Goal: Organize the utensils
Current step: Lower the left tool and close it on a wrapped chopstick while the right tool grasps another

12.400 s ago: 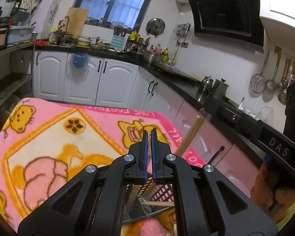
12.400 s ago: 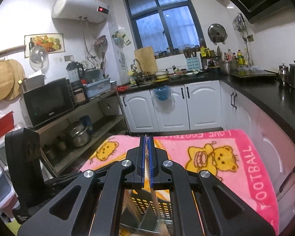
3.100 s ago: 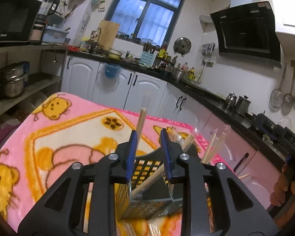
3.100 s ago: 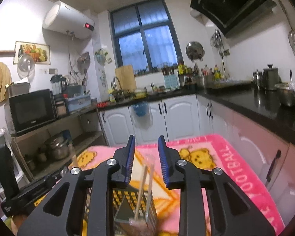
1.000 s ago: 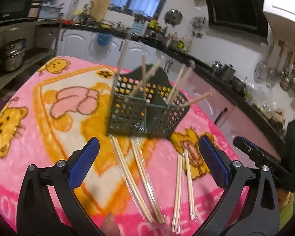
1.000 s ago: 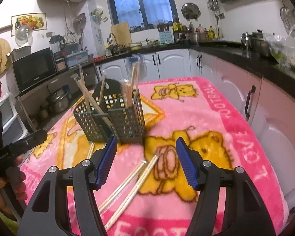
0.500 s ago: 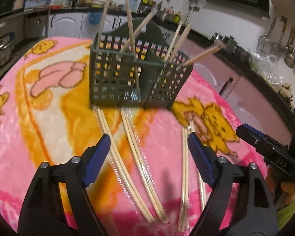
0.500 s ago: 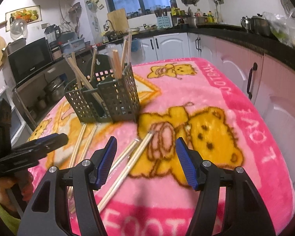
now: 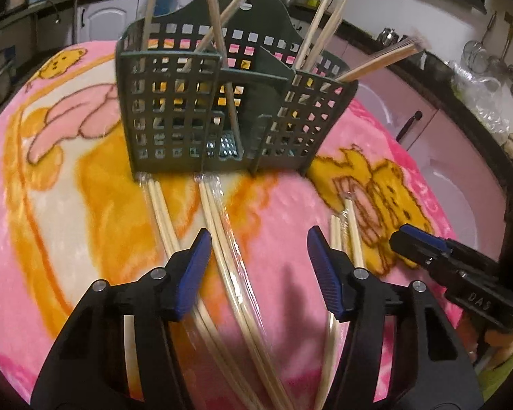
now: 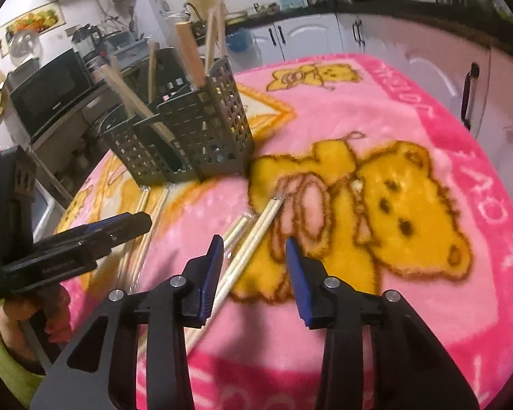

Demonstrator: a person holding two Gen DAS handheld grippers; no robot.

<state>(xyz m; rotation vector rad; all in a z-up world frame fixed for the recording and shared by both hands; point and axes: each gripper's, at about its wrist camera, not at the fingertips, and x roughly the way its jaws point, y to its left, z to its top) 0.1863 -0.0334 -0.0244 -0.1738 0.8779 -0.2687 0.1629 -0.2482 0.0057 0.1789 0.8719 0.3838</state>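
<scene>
A dark green perforated utensil holder (image 9: 219, 102) stands on the pink cartoon blanket (image 9: 68, 177) with several chopsticks upright in it; it also shows in the right wrist view (image 10: 188, 130). Several wrapped chopstick pairs lie on the blanket in front of it. My left gripper (image 9: 256, 266) is open, low over one wrapped pair (image 9: 225, 239), with another pair (image 9: 160, 212) to its left. My right gripper (image 10: 253, 266) is open, low over a wrapped pair (image 10: 256, 235). Each gripper shows in the other's view, the right (image 9: 437, 253) and the left (image 10: 95, 235).
The blanket covers a table in a kitchen. White cabinets (image 10: 307, 34) and a dark counter stand behind. A microwave (image 10: 51, 92) sits on a shelf at the left. Pink cabinet doors (image 9: 427, 119) run along the right side.
Both grippers have dropped lower and moved forward toward the chopsticks lying on the blanket. The left gripper's jaws have narrowed somewhat. The holder has not moved.
</scene>
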